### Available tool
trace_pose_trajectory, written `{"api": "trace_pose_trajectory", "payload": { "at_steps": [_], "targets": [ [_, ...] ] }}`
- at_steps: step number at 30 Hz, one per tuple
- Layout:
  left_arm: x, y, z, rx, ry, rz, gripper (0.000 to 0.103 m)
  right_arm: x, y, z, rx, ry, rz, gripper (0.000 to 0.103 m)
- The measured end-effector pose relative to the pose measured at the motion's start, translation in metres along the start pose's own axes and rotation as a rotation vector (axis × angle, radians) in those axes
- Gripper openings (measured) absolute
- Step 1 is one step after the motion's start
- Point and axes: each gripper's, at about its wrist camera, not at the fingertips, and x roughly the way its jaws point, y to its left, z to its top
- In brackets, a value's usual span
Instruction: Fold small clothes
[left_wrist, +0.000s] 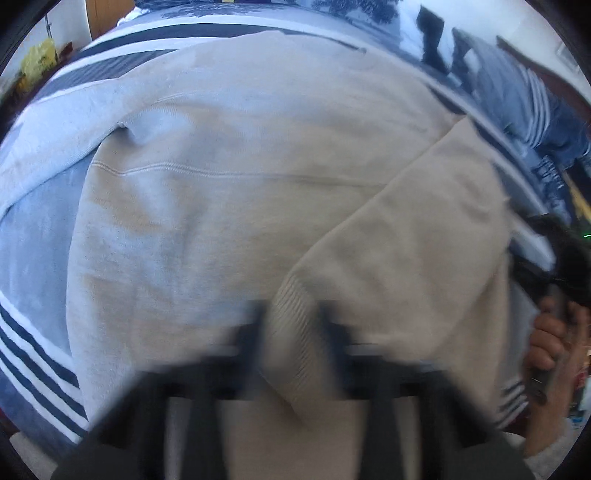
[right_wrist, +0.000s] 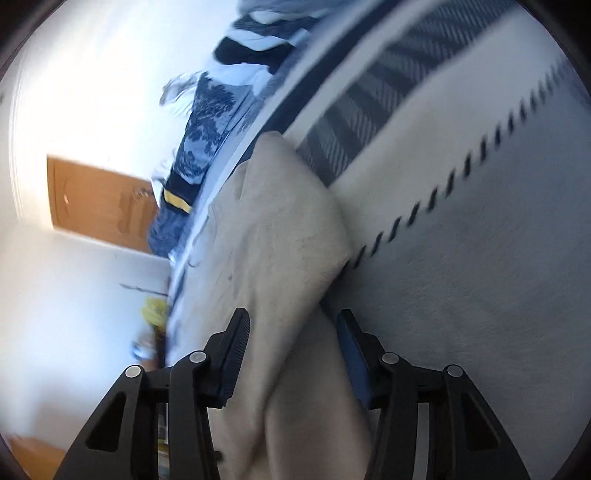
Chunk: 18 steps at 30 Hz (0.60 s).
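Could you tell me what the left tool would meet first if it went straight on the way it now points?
The left tool already has the ribbed sleeve cuff between its fingers; straight on, it would likely meet the beige sweatshirt body spread on the striped blanket, though blur obscures depth.

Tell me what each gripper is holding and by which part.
Left gripper holds the beige sweatshirt by its ribbed sleeve cuff; right gripper holds its bunched fabric.

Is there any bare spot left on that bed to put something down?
Yes. In the right wrist view, plain pale blanket lies bare right of the beige sweatshirt, below the dashed stitching. In the left wrist view, a blue-grey patch sits left of the sweatshirt. The middle is covered; bundled clothes crowd the far right.
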Motion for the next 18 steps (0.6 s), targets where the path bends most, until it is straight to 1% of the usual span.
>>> {"api": "trace_pose_trajectory", "payload": {
  "at_steps": [1, 2, 3, 4, 5, 6, 8, 9, 11, 12, 13, 14, 15, 16, 17, 18],
  "targets": [
    [-0.006, 0.004, 0.002, -0.019, -0.006, -0.029, 0.004, 0.002, -0.002, 0.003, 0.024, -0.004, 0.004, 0.041],
    [-0.019, 0.007, 0.005, -0.038, -0.016, -0.063, 0.003, 0.003, -0.002, 0.006, 0.044, -0.026, -0.006, 0.019],
    [-0.034, 0.010, 0.006, -0.049, -0.026, -0.094, 0.003, 0.002, -0.002, 0.008, 0.054, -0.042, 0.011, 0.010],
    [-0.051, 0.012, 0.008, -0.052, -0.046, -0.135, 0.003, 0.001, -0.001, 0.013, 0.064, -0.063, 0.026, 0.008],
    [-0.064, 0.010, 0.006, -0.051, -0.065, -0.160, 0.003, -0.003, 0.003, 0.021, 0.074, -0.091, 0.049, 0.005],
    [-0.088, 0.014, 0.007, -0.046, -0.104, -0.174, 0.003, -0.007, 0.009, 0.023, 0.061, -0.100, 0.085, 0.005],
    [-0.111, 0.023, 0.003, -0.048, -0.144, -0.172, 0.003, -0.015, 0.030, 0.029, -0.017, -0.133, 0.118, 0.005],
    [-0.117, 0.031, 0.001, -0.053, -0.156, -0.170, 0.003, -0.016, 0.037, 0.030, -0.035, -0.130, 0.155, 0.005],
    [-0.107, 0.044, -0.007, -0.020, -0.133, -0.058, 0.004, -0.014, 0.044, 0.024, -0.024, -0.103, 0.236, 0.006],
    [-0.093, 0.049, -0.013, -0.010, -0.109, 0.009, 0.004, -0.008, 0.049, 0.017, -0.027, -0.067, 0.255, 0.007],
    [-0.082, 0.058, -0.021, -0.008, -0.083, 0.055, 0.007, 0.003, 0.055, 0.012, -0.039, -0.031, 0.251, 0.007],
    [-0.060, 0.065, -0.027, 0.002, -0.023, 0.139, 0.011, 0.022, 0.058, 0.003, -0.052, 0.028, 0.229, 0.008],
    [-0.042, 0.067, -0.028, 0.009, 0.039, 0.228, 0.021, 0.035, 0.056, -0.003, -0.056, 0.084, 0.215, 0.009],
    [-0.031, 0.071, -0.030, 0.012, 0.072, 0.301, 0.021, 0.048, 0.050, -0.009, -0.053, 0.137, 0.197, 0.018],
    [-0.029, 0.069, -0.028, 0.013, 0.064, 0.319, 0.021, 0.052, 0.044, -0.010, -0.043, 0.157, 0.172, 0.041],
    [-0.033, 0.067, -0.027, 0.011, 0.045, 0.304, 0.024, 0.055, 0.038, -0.008, -0.025, 0.164, 0.146, 0.049]
  ]
}}
